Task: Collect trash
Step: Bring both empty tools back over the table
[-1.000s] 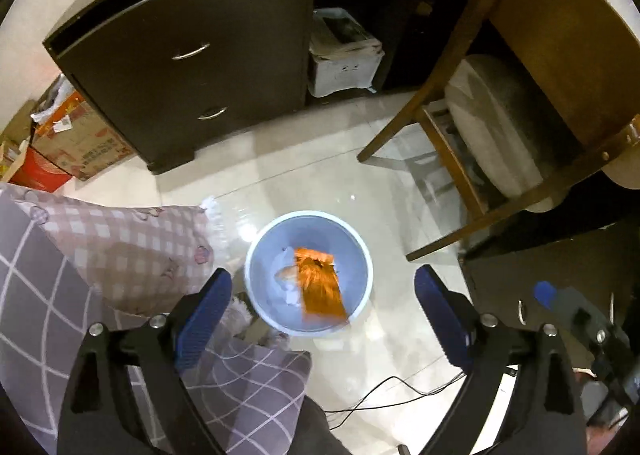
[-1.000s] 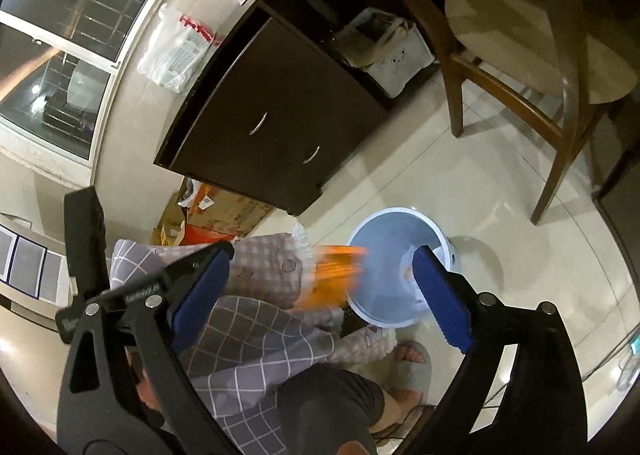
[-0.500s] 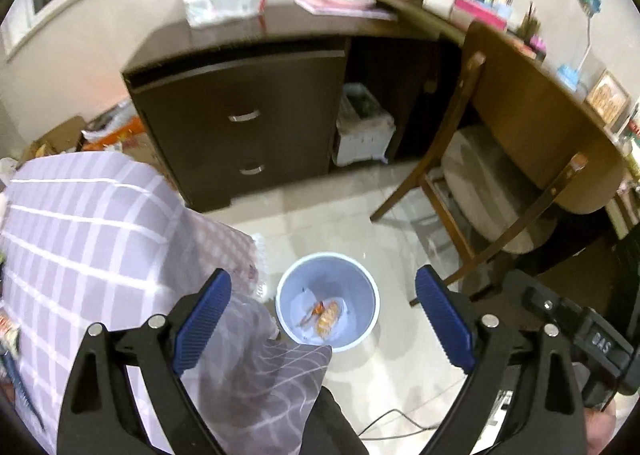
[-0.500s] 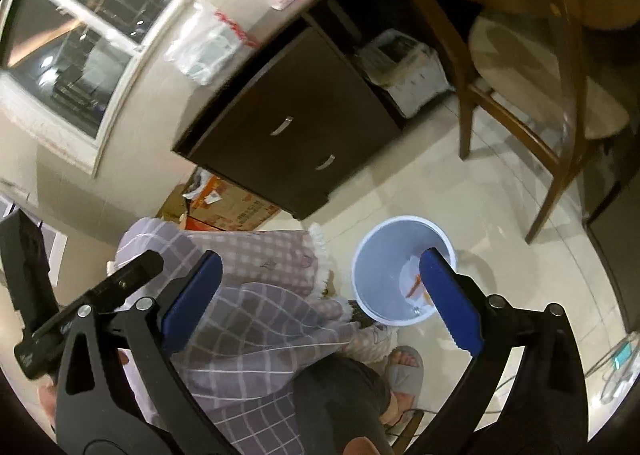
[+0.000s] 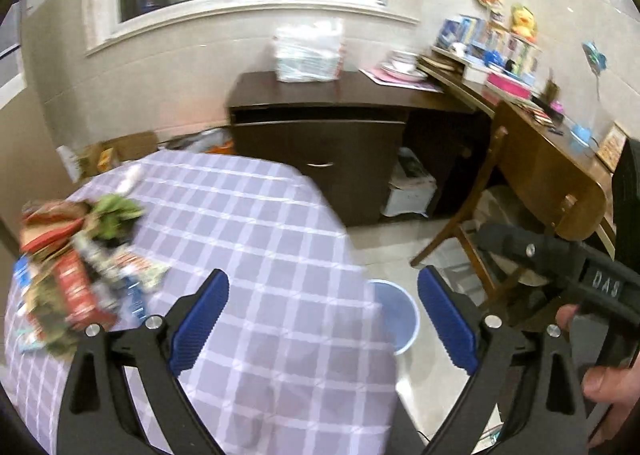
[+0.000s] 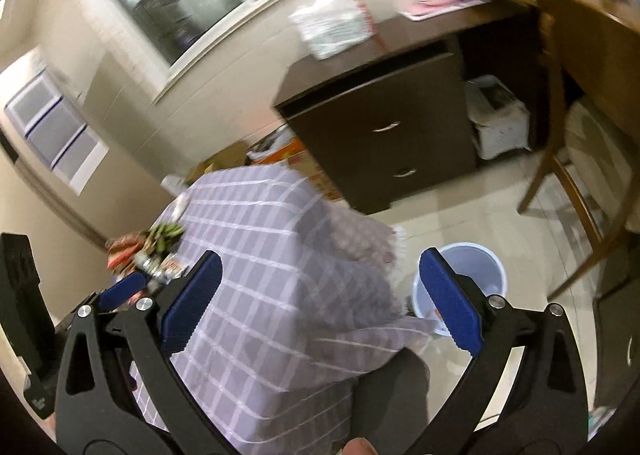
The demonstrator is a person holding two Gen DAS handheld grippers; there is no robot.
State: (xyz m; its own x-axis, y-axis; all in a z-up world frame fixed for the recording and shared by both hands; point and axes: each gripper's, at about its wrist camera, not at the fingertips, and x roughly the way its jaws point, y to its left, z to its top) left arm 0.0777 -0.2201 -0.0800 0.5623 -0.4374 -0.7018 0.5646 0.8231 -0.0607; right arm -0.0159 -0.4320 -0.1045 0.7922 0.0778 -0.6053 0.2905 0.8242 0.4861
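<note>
A pile of trash wrappers [image 5: 68, 275] lies at the left end of a table with a purple checked cloth [image 5: 256, 255]; it also shows in the right wrist view [image 6: 148, 251]. A light blue bin [image 5: 398, 319] stands on the floor past the table's right edge, also in the right wrist view [image 6: 468, 275]. My left gripper [image 5: 320, 319] is open and empty above the cloth. My right gripper [image 6: 316, 303] is open and empty above the table's corner. Its body shows in the left wrist view [image 5: 568, 267].
A dark drawer cabinet [image 5: 320, 151] stands behind the table with a white plastic bag [image 5: 308, 51] on top. A wooden chair [image 5: 500, 207] and a cluttered wooden desk [image 5: 552, 143] are at the right. Cardboard boxes [image 6: 292, 159] sit on the floor.
An orange wrapper fell from the right gripper into the bin. Both grippers then tilted up from the bin toward the table, bringing the trash pile into view.
</note>
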